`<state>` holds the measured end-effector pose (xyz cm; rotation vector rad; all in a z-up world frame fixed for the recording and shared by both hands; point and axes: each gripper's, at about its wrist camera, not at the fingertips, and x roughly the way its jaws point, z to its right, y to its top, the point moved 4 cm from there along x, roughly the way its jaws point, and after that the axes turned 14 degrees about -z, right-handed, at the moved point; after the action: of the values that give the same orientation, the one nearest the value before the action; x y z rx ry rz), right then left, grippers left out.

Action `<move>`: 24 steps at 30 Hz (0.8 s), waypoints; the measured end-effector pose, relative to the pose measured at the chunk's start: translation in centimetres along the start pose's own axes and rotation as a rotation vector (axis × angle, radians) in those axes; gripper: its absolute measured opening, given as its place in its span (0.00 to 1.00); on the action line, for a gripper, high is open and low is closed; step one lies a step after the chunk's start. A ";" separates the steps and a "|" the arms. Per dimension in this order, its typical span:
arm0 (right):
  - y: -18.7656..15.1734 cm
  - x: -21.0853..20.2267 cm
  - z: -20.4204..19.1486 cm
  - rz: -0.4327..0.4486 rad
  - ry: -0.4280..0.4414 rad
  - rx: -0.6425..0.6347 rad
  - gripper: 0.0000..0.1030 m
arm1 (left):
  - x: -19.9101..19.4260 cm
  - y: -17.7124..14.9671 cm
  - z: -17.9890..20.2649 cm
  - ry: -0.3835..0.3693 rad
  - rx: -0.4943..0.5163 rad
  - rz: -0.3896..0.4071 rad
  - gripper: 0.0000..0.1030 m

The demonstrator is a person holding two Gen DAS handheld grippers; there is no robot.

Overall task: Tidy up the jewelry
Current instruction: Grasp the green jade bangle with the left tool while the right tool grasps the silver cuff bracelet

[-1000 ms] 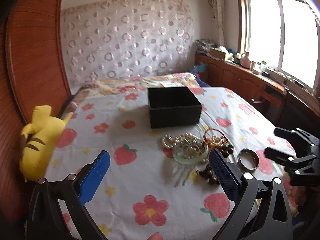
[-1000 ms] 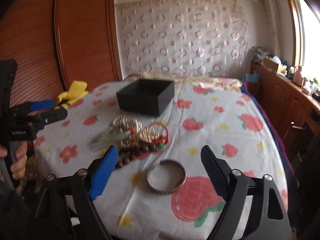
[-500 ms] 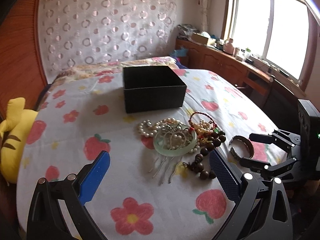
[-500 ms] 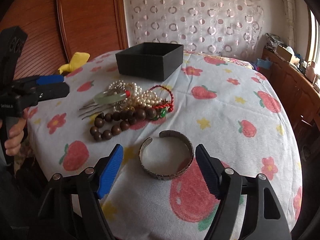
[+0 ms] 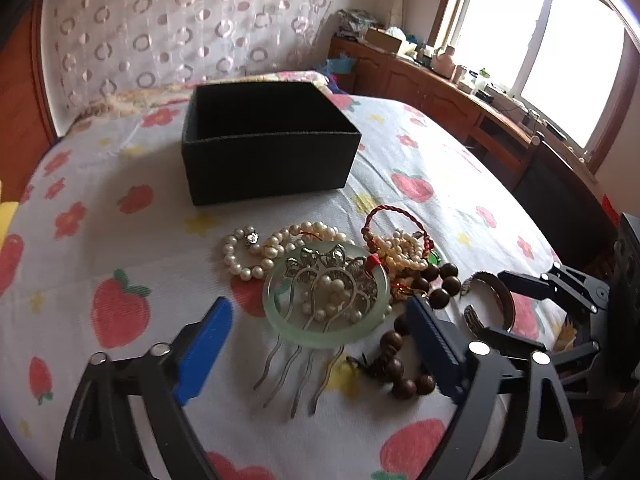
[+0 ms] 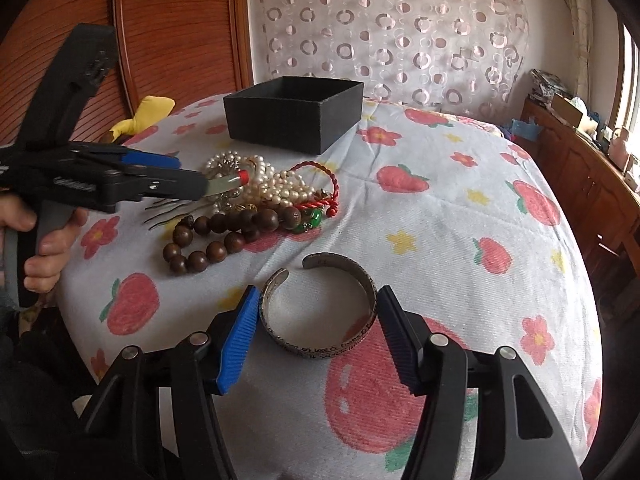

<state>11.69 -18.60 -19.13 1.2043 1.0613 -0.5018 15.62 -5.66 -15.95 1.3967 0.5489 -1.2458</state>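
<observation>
A pile of jewelry lies on the strawberry-print cloth: a pale green jade bangle [image 5: 280,322] with a silver hair comb [image 5: 320,296] across it, pearl strands [image 5: 240,258], a red cord bracelet [image 5: 394,216] and brown wooden beads [image 6: 224,236]. A silver cuff bracelet [image 6: 320,350] lies apart, nearer me. My left gripper [image 5: 320,332] is open, its fingers on either side of the bangle. My right gripper [image 6: 316,328] is open, its fingers flanking the cuff. An open black box [image 5: 268,140] stands behind the pile.
A yellow plush toy [image 6: 148,114] lies at the far left edge of the table. A wooden panel wall [image 6: 168,32] and a patterned curtain [image 6: 384,40] stand behind. A wooden sideboard [image 5: 440,88] runs under the window at right.
Both grippers have moved forward and down toward the jewelry. The left now straddles the jade bangle; the right has narrowed around the silver cuff.
</observation>
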 end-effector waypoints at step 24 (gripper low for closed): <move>0.2 0.0 0.2 -0.004 -0.014 -0.007 0.61 | -0.6 0.3 0.0 -0.050 -0.014 0.017 0.67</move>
<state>11.91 -18.69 -19.09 1.1913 1.0532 -0.5081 15.69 -5.57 -15.33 1.3524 0.5091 -1.2573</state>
